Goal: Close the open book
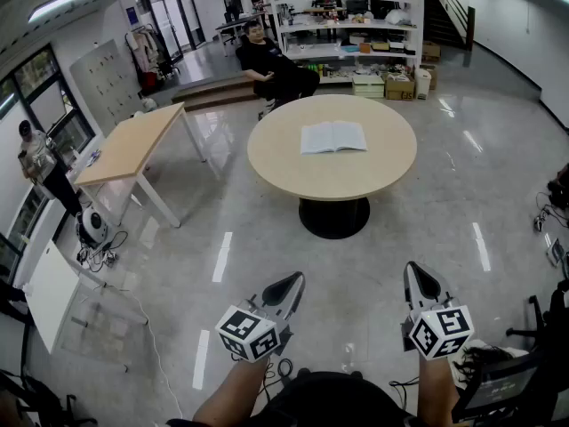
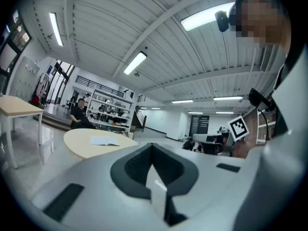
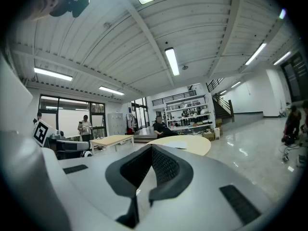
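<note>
Closest in, held low before the person's body, the left tool [image 1: 290,283] and the right tool [image 1: 420,272] each had its jaws pressed together with nothing between them, and both pointed out across the glossy floor [image 1: 267,238]. Far back stood a tall shelving unit [image 1: 342,25] crowded with boxes and small goods too distant to name. A few cardboard boxes [image 1: 400,87] sat on the floor at its foot, and what they held I could not tell. Nearer stood the round surface [image 1: 373,172] on a dark pedestal. The open book [image 1: 332,137] lay flat near its middle, pages up, well apart from either tool.

I judged the book thin and light, with limp paper pages, and likely to skid on that smooth top rather than stay put. The best hold seemed to be the outer edge of one half. One tool would pinch or slip under that edge and swing it over the spine, while the other tool pressed lightly on the opposite half to stop it sliding
</note>
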### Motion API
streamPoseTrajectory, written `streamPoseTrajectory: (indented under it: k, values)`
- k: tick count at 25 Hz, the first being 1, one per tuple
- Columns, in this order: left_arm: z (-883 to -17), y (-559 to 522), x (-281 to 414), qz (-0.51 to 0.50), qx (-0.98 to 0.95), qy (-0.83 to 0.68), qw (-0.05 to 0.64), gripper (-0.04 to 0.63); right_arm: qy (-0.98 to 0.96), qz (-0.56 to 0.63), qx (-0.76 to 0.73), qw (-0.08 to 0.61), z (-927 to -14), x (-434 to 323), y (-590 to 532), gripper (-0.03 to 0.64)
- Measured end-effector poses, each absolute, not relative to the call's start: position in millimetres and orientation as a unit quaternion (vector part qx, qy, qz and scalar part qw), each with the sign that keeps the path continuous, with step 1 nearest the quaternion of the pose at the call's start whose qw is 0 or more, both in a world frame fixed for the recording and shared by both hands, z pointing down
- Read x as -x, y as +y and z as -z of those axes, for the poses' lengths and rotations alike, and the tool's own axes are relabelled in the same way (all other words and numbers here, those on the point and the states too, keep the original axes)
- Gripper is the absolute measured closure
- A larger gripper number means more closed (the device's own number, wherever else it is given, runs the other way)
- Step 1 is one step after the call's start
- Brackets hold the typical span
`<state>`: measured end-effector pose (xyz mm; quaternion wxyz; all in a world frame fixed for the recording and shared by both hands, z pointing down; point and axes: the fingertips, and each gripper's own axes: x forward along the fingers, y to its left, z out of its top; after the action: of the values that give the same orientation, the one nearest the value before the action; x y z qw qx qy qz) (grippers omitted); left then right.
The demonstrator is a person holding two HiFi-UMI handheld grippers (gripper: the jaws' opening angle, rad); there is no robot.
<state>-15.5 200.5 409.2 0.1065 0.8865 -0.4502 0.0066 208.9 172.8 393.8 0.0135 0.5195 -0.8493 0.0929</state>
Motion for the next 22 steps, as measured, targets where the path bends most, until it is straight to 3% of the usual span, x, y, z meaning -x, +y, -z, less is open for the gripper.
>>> streamPoseTrajectory:
  k: [22]
  values:
    - [-407.0, 199.9, 22.3, 0.013, -0.887, -0.447, 0.118, 0.606, -0.846, -0.086, -0.526, -0.005, -382.3, -200.5, 174.5, 0.623]
